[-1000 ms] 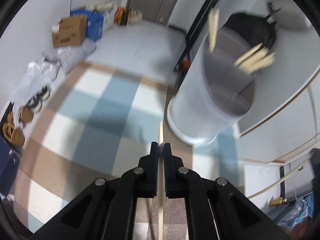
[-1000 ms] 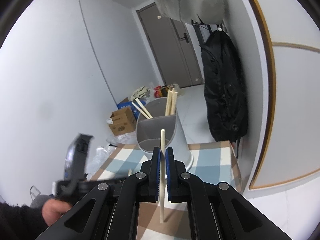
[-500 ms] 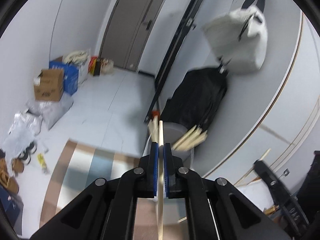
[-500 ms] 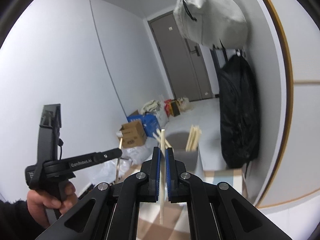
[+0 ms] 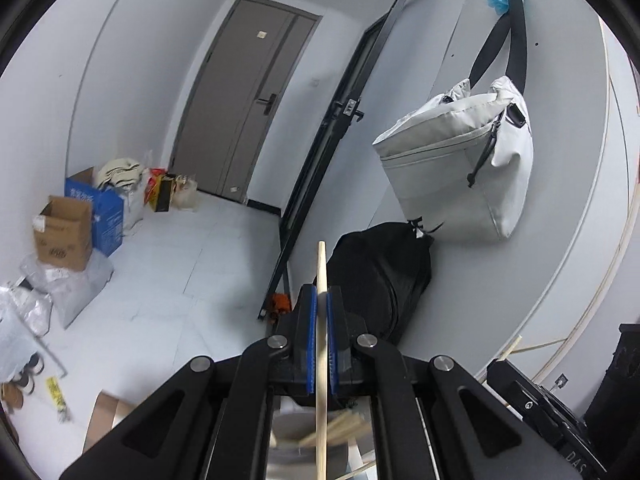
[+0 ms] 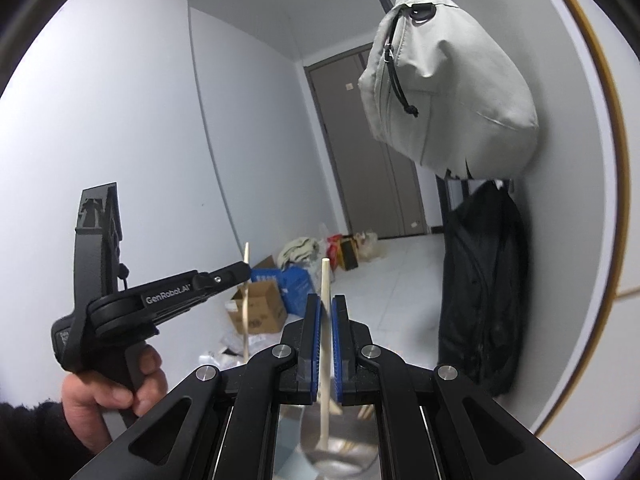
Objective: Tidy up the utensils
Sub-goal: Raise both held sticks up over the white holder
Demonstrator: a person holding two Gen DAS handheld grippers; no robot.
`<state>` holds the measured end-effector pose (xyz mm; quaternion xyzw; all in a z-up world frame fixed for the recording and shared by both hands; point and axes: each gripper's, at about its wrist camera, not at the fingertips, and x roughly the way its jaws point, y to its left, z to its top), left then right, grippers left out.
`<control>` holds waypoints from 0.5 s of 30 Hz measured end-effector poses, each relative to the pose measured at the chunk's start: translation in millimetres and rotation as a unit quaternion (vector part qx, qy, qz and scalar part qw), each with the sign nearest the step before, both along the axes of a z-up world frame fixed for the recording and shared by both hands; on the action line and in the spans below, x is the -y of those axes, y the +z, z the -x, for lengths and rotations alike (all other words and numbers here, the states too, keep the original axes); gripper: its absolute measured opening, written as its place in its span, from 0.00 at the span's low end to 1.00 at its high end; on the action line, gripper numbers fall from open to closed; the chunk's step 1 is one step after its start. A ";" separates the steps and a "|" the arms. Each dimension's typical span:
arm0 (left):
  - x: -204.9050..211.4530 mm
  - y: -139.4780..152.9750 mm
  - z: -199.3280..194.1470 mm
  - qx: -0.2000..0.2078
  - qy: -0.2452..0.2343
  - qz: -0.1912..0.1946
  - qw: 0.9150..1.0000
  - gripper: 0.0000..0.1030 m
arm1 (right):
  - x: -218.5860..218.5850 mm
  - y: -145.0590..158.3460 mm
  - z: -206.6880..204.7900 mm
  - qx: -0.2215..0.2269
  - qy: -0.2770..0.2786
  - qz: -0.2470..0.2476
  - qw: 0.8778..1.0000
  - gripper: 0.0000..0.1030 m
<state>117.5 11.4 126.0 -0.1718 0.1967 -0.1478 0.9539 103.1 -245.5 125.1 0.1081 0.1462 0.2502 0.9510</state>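
At the centre of the left wrist view, the left gripper stands with its blue-lined jaws clamped on a pale wooden chopstick, which runs upright between the pads; its blunt tip projects past the fingertips toward 12 o'clock and its lower length runs off the frame at 6 o'clock. Below the jaws, at 6 o'clock, part of a grey utensil holder shows between the gripper's linkage bars, with blurred wooden sticks leaning in it. A black bag sits on the floor behind the fingertips, and a light grey bag hangs on the wall at 2 o'clock. Cardboard boxes stand at 9 o'clock, and a grey door at 11 o'clock. The other tool's black body shows at 4 o'clock.

In the right wrist view, the right gripper is likewise closed on a second chopstick, held upright, tip toward 12 o'clock, lower end over the grey holder at 6 o'clock. At 9 o'clock the left tool appears side-on, gripped by a hand in a dark sleeve; its chopstick crosses the jaw tips nearly vertically, well apart from the right one.
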 end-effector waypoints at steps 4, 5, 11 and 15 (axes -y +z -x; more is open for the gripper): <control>-1.1 -8.9 -17.2 0.010 0.004 -0.011 1.000 0.01 | -5.6 -2.5 -27.8 -0.007 -0.001 0.002 1.000 0.04; -1.9 -12.2 -21.6 0.012 0.002 -0.010 1.000 0.01 | -6.6 -3.9 -32.2 -0.008 -0.001 0.003 1.000 0.04; -2.1 -28.9 -37.7 0.023 -0.010 -0.011 1.000 0.01 | -15.3 -12.2 -53.4 -0.009 0.002 0.015 1.000 0.04; 3.2 -35.4 -46.2 0.021 -0.023 -0.013 0.999 0.01 | -20.7 -18.3 -60.6 -0.012 0.008 0.026 1.000 0.04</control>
